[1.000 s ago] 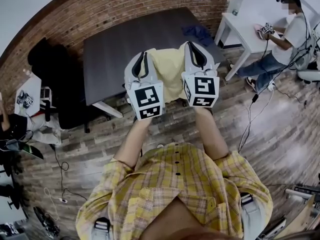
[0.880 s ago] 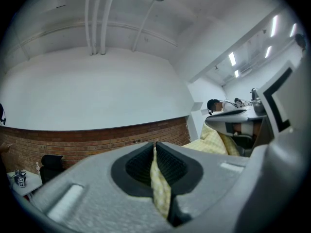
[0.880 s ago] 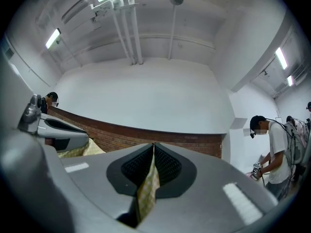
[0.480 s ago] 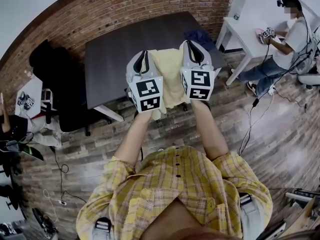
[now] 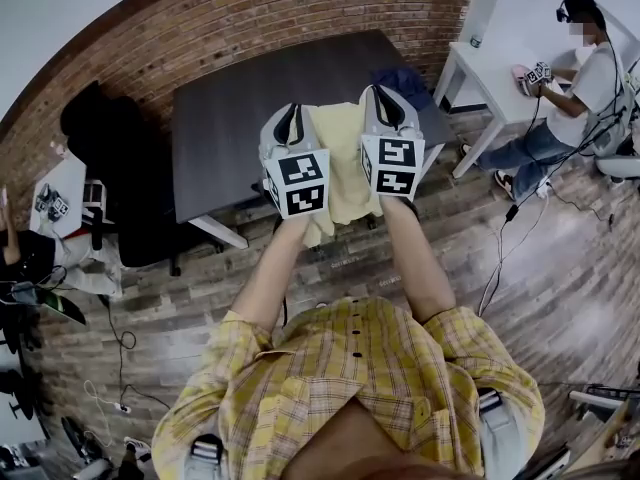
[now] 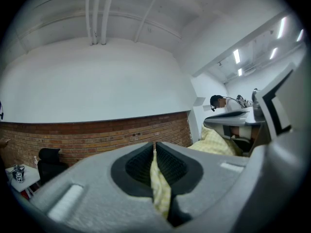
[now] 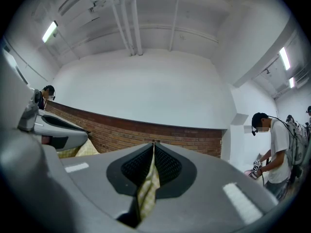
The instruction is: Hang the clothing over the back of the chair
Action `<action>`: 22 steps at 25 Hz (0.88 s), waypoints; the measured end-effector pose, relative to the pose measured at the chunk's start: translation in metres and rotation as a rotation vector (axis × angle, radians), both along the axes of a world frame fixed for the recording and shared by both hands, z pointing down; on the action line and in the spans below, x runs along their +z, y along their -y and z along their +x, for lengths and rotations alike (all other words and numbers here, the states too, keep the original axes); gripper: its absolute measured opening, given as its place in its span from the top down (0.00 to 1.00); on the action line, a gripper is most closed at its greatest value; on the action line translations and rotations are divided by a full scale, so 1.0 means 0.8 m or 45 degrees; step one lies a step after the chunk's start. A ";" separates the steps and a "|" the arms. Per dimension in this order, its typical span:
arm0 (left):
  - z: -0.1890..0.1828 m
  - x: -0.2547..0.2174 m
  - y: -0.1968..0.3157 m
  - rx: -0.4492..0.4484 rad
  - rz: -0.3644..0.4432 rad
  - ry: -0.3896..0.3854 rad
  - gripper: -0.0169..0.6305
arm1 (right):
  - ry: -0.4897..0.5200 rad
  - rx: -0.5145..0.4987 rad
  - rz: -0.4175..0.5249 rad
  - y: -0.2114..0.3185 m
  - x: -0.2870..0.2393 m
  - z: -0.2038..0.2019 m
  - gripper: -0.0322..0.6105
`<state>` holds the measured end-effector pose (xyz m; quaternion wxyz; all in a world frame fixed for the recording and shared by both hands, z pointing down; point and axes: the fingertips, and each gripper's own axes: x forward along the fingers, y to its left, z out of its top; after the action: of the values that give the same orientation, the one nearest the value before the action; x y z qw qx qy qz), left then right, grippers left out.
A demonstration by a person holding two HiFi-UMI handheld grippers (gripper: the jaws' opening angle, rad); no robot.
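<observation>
**Shirt held up in both grippers, not yet on a chair**

The yellow checked garment (image 5: 343,158) was off every surface, stretched in the air between the two grippers in front of the person. Its lower part hung down toward the plank floor (image 5: 560,268). The left gripper (image 5: 291,113) had its jaws closed nearly all the way on one edge of the cloth, and its own view showed a fold of the fabric pinched between the ribbed pads. The right gripper (image 5: 385,93) was clamped in the same way on the other edge, with a strip of the cloth trailing down out of its jaws. Both grippers were held about level and side by side, so the cloth between them was spread rather than bunched.

Just beyond the garment stood a dark table (image 5: 250,98) with a blue cloth (image 5: 400,73) lying near its far corner. A black office chair (image 5: 105,138) stood off to the left of the table, by the brick wall (image 5: 300,8) and well apart from the garment. Whether another chair stood right under the hanging cloth could not be told, since the cloth and the grippers covered that spot. At the right, another person (image 5: 590,68) worked at a white table (image 5: 490,58).

As a judgement, the pick-up and the spreading were done. The carry to a chair, laying the cloth over its back and letting go all seemed to remain.
</observation>
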<state>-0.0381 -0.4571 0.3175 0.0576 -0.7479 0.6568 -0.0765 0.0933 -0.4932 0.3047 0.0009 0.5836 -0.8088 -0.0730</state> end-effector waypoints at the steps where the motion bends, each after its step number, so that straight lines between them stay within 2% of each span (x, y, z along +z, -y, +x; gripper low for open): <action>1: 0.000 0.000 0.003 0.000 0.001 -0.002 0.95 | -0.002 -0.001 -0.004 0.002 0.001 0.000 0.93; 22: -0.008 0.026 0.037 -0.012 -0.048 -0.020 0.95 | -0.010 -0.010 -0.100 0.037 0.028 -0.012 0.93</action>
<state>-0.0447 -0.4867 0.3382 0.0380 -0.7464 0.6592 -0.0835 0.0839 -0.5227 0.3270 0.0268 0.5796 -0.8133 -0.0434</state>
